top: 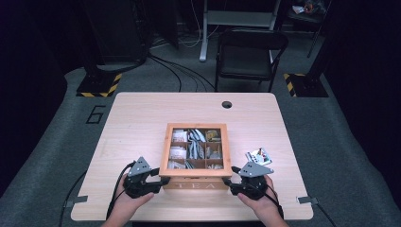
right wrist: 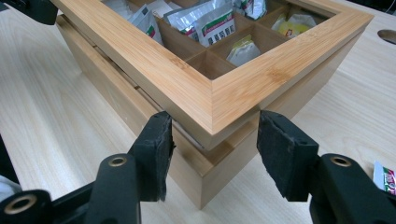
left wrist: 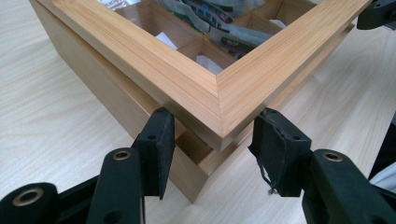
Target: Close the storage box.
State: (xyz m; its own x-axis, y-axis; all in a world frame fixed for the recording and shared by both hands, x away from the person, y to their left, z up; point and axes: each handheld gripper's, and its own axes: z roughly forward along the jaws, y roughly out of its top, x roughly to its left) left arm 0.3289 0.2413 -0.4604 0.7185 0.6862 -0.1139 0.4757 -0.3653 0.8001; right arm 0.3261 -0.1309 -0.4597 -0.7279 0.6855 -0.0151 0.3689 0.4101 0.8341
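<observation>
Near edge of table (top: 142,208): two hands, each with a gripper. Left gripper (top: 150,178) grips the near-left corner of the tea box's lid (left wrist: 219,100), pads pressing its two edges; right gripper (top: 235,181) clamps the near-right corner likewise. The lid sits slightly raised above the tea box (top: 194,183), mid-table. A loose sachet (top: 258,156) lies beside the right gripper; bare tabletop on both sides.

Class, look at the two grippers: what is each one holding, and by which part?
Each grips the tea box lid by a front corner: left gripper the left corner, right gripper the right. The lid sits slightly raised off the box.
</observation>
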